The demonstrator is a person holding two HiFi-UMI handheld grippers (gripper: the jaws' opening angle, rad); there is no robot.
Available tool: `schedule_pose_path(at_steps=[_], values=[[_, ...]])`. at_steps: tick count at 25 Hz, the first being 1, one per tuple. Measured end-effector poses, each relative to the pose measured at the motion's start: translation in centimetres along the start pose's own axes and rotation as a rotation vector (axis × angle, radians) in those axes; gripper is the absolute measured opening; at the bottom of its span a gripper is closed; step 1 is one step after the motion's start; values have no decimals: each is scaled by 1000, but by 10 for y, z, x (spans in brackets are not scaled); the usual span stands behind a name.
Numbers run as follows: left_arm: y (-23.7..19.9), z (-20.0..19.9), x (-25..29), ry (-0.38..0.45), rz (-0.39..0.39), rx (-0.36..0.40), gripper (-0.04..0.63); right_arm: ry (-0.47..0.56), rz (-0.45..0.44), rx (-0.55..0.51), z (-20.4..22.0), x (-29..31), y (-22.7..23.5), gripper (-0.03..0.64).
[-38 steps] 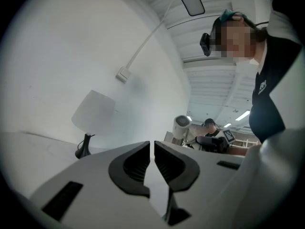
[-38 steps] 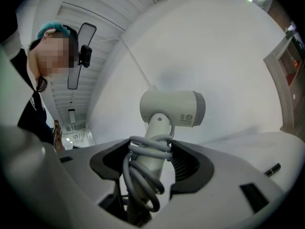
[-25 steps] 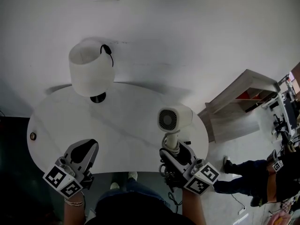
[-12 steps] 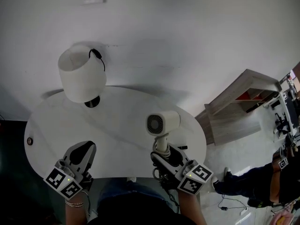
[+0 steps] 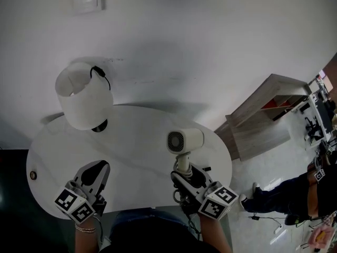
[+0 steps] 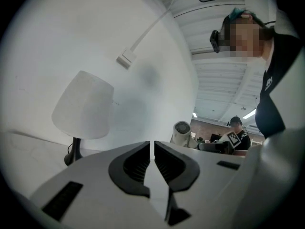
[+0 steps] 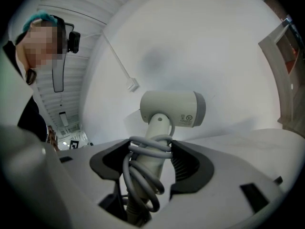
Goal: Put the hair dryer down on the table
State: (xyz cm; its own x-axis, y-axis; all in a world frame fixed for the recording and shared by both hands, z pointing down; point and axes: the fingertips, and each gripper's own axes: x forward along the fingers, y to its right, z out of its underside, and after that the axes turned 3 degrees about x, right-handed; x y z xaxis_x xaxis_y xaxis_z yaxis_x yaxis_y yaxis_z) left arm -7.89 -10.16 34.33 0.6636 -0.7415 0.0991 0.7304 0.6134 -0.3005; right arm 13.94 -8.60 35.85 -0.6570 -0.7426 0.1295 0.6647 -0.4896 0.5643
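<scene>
A white hair dryer (image 5: 184,140) (image 7: 172,108) stands upright with its barrel on top and its grille facing me. My right gripper (image 5: 185,176) (image 7: 150,161) is shut on its handle, where the grey cord (image 7: 143,175) is wound in loops. It hangs over the right part of the white oval table (image 5: 137,146). My left gripper (image 5: 97,172) (image 6: 152,163) is shut with nothing between its jaws, held over the table's front left. The hair dryer (image 6: 181,132) also shows small in the left gripper view.
A white table lamp (image 5: 81,96) (image 6: 83,106) with a dark base stands at the table's back left. A small dark disc (image 5: 33,175) lies near the left edge. A wooden shelf unit (image 5: 263,115) stands on the floor to the right, with a person (image 5: 295,196) beyond.
The hair dryer and my right gripper have shifted a little left and toward me over the table. My left gripper keeps its place.
</scene>
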Motion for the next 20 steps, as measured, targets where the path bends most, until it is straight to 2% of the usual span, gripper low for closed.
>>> schedule_pose_path(at_steps=[4,8,11,20], values=[[-18,7,12,-69,4,-29,41,-21,64,23,1,16,9,281],[-33,13,24,-121,27,-13,41,-54,101,20,3,36,14,281],[-46,18,34,-136,36,1,41,-87,128,16,5,50,23,281],[-80,38,49,-188,33,-22,41,-176,177,19,16,85,46,281]])
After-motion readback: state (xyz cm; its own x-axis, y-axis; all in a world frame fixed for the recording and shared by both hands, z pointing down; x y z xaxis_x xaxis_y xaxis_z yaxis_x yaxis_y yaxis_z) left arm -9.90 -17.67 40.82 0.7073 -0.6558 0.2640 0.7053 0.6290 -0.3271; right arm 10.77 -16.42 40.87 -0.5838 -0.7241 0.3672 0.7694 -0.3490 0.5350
